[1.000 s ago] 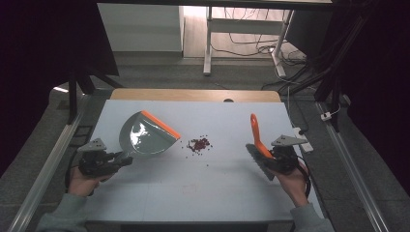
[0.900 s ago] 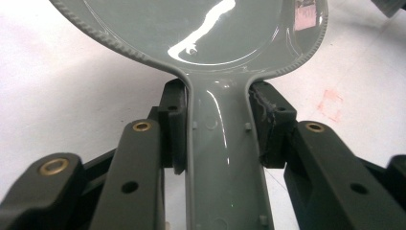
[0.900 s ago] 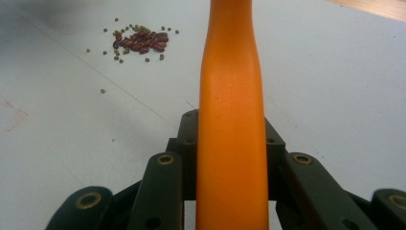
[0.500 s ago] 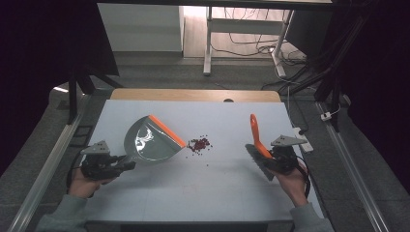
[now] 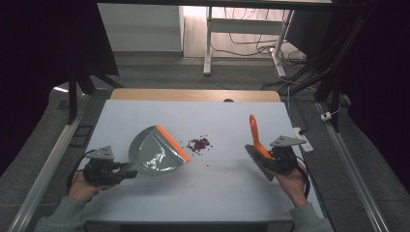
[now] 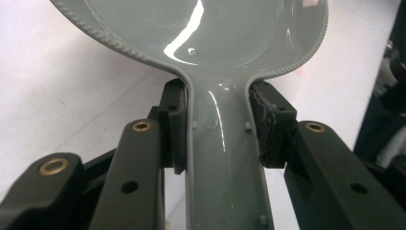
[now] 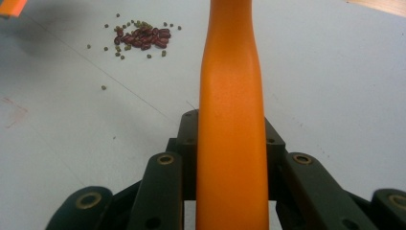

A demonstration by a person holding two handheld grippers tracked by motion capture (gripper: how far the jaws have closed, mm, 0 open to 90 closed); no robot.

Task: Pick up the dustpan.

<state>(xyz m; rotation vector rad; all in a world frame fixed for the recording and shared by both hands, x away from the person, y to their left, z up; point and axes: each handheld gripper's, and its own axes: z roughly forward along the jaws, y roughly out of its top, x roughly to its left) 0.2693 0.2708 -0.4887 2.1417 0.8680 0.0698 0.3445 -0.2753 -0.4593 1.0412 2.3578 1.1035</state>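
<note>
Tilting lower than a second ago, the dustpan (image 5: 157, 152) now brings its orange lip nearer the beans (image 5: 199, 144) at its 3 o'clock. Left gripper (image 5: 126, 172) clamps its grey handle; right gripper (image 5: 263, 155) clamps the brush (image 5: 255, 137) (handle pointing to 12 o'clock), unmoved.

dustpan (image 5: 157, 154) left on table (image 5: 217, 193), beans (image 5: 199, 144) just right of it, brush (image 5: 257, 145) far right

A grey dustpan (image 5: 153, 153) with an orange lip, an orange-handled brush (image 5: 256, 140), dark red and green beans (image 5: 199, 144).
</note>
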